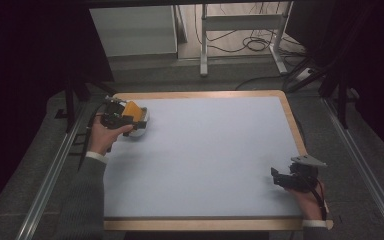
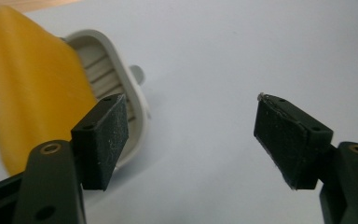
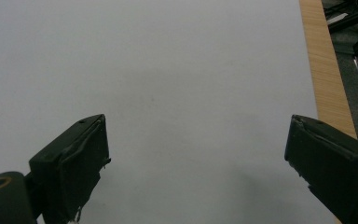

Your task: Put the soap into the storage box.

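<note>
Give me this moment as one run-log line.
left gripper: open, beside white dish with yellow cloth, far-left corner | right gripper: open over bare table, near-right edge | nothing grasped

No readable text or labels anywhere.

A plain yellow-orange cloth [image 2: 30, 88] drapes a white plastic ribbed dish [image 2: 121, 74], whose inside shows pale parallel ridges. The 2 black jaw pads of the left gripper [image 2: 193, 140] look speckled grey. The table's flat pale blue-grey mat [image 1: 215, 155] is unpatterned, framed by a light wooden border [image 1: 200, 94].
</note>
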{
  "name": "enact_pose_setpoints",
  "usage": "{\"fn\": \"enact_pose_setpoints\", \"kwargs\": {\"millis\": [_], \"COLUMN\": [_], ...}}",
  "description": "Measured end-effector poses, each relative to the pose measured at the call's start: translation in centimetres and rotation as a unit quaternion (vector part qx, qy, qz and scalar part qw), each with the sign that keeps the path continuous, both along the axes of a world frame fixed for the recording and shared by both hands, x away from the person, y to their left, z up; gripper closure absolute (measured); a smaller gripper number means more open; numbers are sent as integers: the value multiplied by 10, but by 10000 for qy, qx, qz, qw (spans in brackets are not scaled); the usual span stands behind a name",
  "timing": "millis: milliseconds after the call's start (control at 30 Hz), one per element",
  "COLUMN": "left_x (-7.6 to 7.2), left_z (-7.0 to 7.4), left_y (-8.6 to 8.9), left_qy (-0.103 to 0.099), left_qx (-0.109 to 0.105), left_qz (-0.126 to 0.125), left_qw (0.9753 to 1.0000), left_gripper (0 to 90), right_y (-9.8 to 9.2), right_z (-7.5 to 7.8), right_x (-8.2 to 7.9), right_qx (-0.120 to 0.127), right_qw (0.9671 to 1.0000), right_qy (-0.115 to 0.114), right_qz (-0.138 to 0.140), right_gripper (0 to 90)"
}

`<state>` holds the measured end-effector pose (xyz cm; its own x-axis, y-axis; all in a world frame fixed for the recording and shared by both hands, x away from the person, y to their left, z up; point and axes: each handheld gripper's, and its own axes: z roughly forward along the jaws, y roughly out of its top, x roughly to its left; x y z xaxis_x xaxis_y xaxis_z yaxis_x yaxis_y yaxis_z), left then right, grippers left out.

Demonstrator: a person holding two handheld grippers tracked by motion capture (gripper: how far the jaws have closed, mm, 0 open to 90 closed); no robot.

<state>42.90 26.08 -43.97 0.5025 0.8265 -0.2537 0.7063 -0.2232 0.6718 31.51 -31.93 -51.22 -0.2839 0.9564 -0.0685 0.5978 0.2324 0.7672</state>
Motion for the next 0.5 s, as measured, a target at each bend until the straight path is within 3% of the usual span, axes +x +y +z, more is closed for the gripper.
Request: {"fn": "enact_pose_setpoints", "kwargs": {"millis": [400, 500], "left_x": [-57, -71], "left_z": [-27, -36], "left_y": [-19, -21], "left_qy": [-275, -306], "left_qx": [-202, -281], "left_qz": [-494, -467], "left_qw": [9982, 9980], "left_gripper": [262, 263], "right_y": [0, 0], "right_z": [1, 1], "right_x": [0, -1], "right_qx": [-3, 0], "right_qw": [10000, 10000], "right_qy": [-6, -11], "right_qz": [7, 4], "right_gripper": [63, 63]}}
